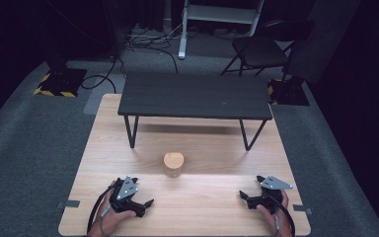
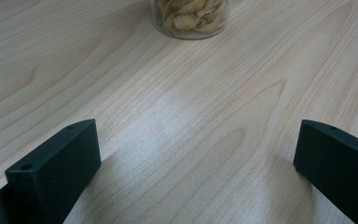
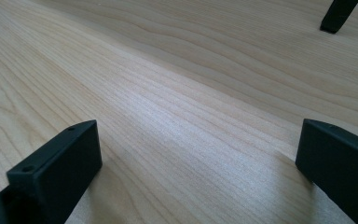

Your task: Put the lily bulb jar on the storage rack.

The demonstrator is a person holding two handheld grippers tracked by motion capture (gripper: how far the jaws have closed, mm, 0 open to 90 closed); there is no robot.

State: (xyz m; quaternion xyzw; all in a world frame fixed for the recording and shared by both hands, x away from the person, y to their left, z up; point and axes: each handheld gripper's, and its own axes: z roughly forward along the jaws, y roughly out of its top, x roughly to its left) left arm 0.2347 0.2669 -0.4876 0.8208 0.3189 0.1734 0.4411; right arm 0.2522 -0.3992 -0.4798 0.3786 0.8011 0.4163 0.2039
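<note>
A small clear jar with a round wooden lid [image 1: 173, 163] stands at the middle of the light wooden table [image 1: 212, 197]. The left gripper view shows the jar's [image 2: 191, 17] lower part, packed with pale dried slices. My left gripper [image 1: 145, 205] rests near the front left of the table, open, jaws wide apart over bare wood [image 2: 193, 154]. My right gripper [image 1: 244, 197] rests near the front right, also open, with nothing between its jaws [image 3: 196, 154]. Both point inward, and the jar lies ahead between them.
A low black bench-like stand [image 1: 195, 96] on thin metal legs spans the back of the table; one leg foot [image 3: 338, 16] appears in the right gripper view. Beyond the table there is grey carpet, a folding chair [image 1: 261, 49] and cables.
</note>
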